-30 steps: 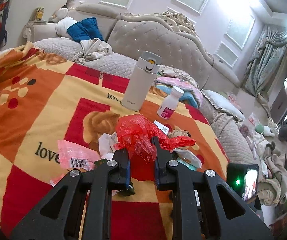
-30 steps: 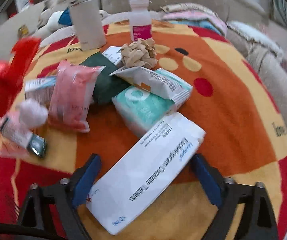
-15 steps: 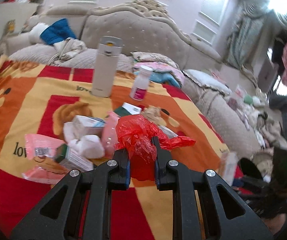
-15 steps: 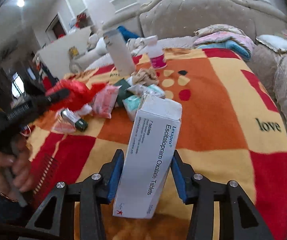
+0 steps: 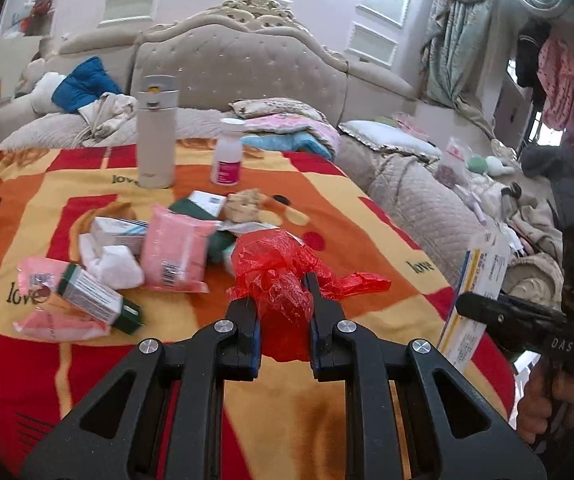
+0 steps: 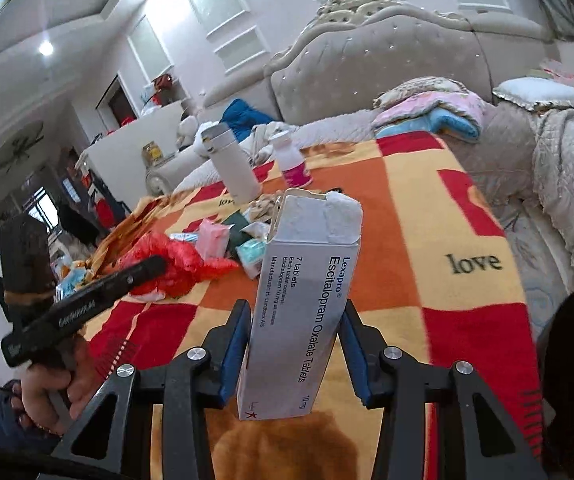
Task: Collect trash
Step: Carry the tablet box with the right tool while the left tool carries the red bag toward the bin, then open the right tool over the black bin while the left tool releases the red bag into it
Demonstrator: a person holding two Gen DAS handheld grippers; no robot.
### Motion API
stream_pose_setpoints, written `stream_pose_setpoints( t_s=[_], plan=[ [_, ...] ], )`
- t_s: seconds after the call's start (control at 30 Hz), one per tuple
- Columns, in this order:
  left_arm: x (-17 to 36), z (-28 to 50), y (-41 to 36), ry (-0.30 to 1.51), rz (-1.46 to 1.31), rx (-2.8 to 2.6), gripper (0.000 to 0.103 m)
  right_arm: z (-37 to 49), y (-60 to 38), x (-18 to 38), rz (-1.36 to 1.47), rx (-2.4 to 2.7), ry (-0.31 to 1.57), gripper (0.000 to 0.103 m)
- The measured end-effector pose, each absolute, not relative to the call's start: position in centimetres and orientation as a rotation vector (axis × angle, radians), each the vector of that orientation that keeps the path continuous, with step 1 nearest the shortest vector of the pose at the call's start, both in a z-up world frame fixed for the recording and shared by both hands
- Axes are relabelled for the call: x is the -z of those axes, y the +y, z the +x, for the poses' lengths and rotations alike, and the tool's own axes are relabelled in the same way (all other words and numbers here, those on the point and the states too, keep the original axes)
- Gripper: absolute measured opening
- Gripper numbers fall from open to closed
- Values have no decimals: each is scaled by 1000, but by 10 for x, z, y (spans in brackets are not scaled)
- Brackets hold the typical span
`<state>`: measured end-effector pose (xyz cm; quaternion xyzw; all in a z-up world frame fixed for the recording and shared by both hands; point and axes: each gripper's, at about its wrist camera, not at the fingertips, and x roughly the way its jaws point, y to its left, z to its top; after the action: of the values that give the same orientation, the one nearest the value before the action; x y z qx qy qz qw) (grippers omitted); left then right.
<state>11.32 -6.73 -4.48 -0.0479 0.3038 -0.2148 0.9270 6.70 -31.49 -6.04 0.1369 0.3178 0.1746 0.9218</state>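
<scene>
Above the orange, red and yellow blanket (image 5: 367,232) the left gripper (image 5: 281,312) is pinching a crumpled red plastic bag (image 5: 283,276) between its fingers, the bunched film squeezed at the neck while a loose tail is trailing off to the right; held this way, off the bed and near the pile, it is probably serving as the sack the rubbish is meant to go into, though its mouth is not showing as open. Over the near edge of the bed the right gripper (image 6: 295,336) is clamping a white tablet box (image 6: 303,304) across its narrow faces, the box standing nearly upright with its torn top flap pointing away, lifted clear of the blanket; gripping low on the long sides is keeping the light carton from twisting. In the left wrist view the same box is appearing at the right edge, well apart from the bag. The remaining litter is lying in a loose heap mid-blanket: a pink packet (image 5: 177,252), a green-ended carton (image 5: 95,296), white tissue wads (image 5: 113,266) and a crumpled brown paper (image 5: 243,208). Behind the heap a white flask (image 5: 156,132) and a small pill bottle (image 5: 229,152) are standing upright, seemingly things to keep. Judging from this, the box is the piece now being gathered, and most of the pile is waiting.
</scene>
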Motion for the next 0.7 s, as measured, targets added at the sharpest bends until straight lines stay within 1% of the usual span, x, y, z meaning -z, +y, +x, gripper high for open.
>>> stream_pose_setpoints(
  t_s=[0.2, 0.37, 0.7],
  plan=[
    [42, 106, -96, 649, -131, 469, 15, 50, -351, 55, 321, -283, 608, 43],
    [37, 95, -133, 649, -101, 521, 15, 31, -393, 53, 381, -215, 573, 43],
    [32, 81, -200, 667, -76, 625, 15, -5, -449, 56, 440, -109, 532, 43]
  ],
)
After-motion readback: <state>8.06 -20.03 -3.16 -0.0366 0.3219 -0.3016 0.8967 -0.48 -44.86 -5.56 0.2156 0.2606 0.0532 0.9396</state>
